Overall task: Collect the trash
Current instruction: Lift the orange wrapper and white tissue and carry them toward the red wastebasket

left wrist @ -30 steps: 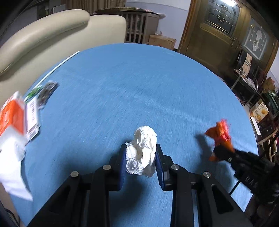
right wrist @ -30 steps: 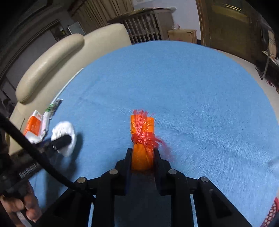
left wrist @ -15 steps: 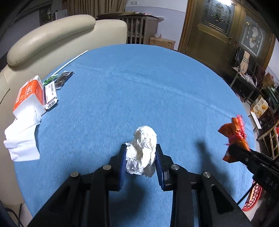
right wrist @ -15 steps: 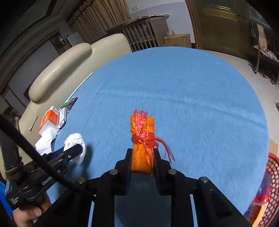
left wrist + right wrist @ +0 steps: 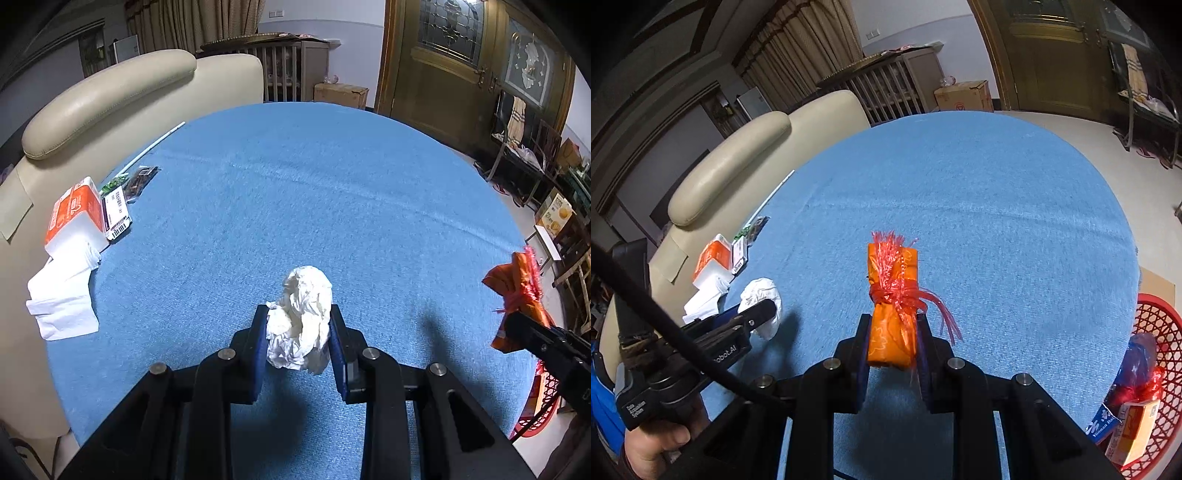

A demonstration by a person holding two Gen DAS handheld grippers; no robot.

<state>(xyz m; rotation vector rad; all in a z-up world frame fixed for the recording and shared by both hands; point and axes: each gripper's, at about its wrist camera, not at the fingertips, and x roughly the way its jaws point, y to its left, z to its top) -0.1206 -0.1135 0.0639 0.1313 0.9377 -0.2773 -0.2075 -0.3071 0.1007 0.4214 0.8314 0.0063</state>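
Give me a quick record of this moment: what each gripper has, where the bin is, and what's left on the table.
left gripper: shut on tissue wad
right gripper: shut on orange wrapper
basket: red, off the table's right edge, trash inside
table: blue cloth
left on table: tissue pack, loose tissues, small wrappers

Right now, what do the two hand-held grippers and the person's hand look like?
Both are matte black. The left hand-held gripper has two fingers with blue pads and silver pivot bolts; the right hand-held gripper matches it. In the right wrist view the left unit's body carries white lettering, a thick black cable crosses it, and a bare hand beside a blue sleeve grips its handle.
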